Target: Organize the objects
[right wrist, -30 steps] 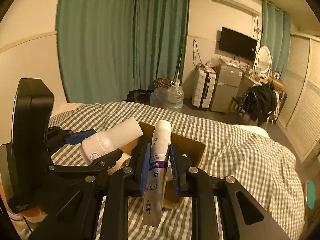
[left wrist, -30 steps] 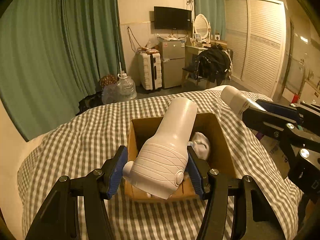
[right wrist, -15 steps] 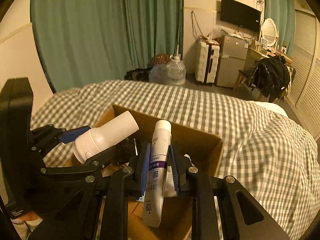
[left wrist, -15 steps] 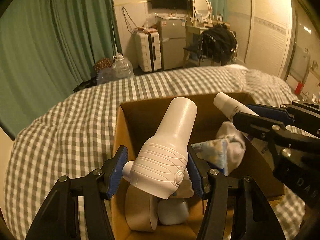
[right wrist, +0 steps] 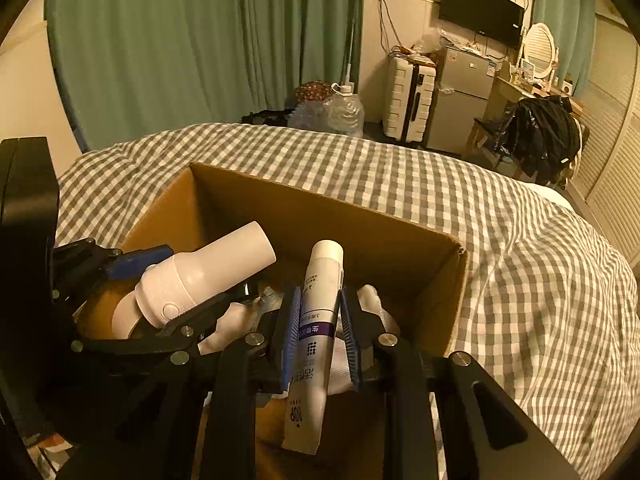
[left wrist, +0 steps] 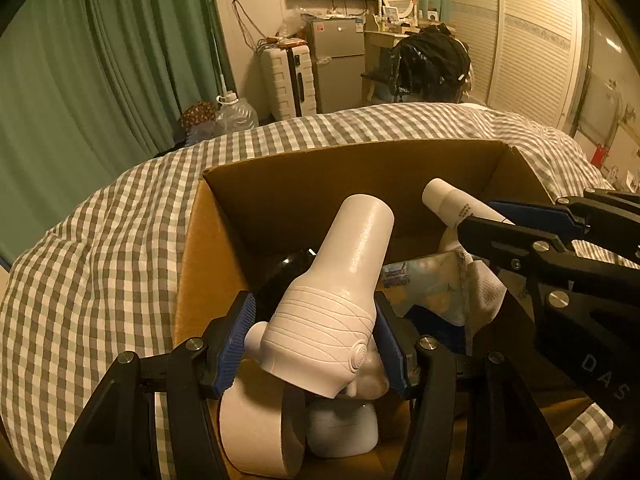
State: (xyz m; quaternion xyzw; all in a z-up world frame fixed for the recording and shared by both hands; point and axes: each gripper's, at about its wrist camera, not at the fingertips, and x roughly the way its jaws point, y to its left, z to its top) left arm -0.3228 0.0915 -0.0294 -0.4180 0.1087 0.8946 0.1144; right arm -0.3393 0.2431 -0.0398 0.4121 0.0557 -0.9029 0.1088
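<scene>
An open cardboard box [left wrist: 192, 256] [right wrist: 372, 240] sits on a checked bed. My left gripper [left wrist: 314, 340] is shut on a white ribbed bottle [left wrist: 340, 292] and holds it over the box's near left part; the bottle also shows in the right wrist view [right wrist: 200, 280]. My right gripper [right wrist: 318, 332] is shut on a white tube with a purple label [right wrist: 316, 320], held over the box's right part; the tube also shows in the left wrist view [left wrist: 456, 206]. Inside the box lie a roll of tape [left wrist: 256, 432], a white object [left wrist: 344, 428] and a cloth [left wrist: 436, 284].
The checked bedspread [left wrist: 100, 272] [right wrist: 540, 272] surrounds the box. Beyond the bed stand green curtains [right wrist: 192, 40], water jugs [right wrist: 344, 112], a white suitcase [right wrist: 406, 96], a small fridge [right wrist: 460, 96] and a chair with a black bag [right wrist: 540, 132].
Both grippers have moved forward and down over the box with their loads. The box now fills the view and its contents show.
</scene>
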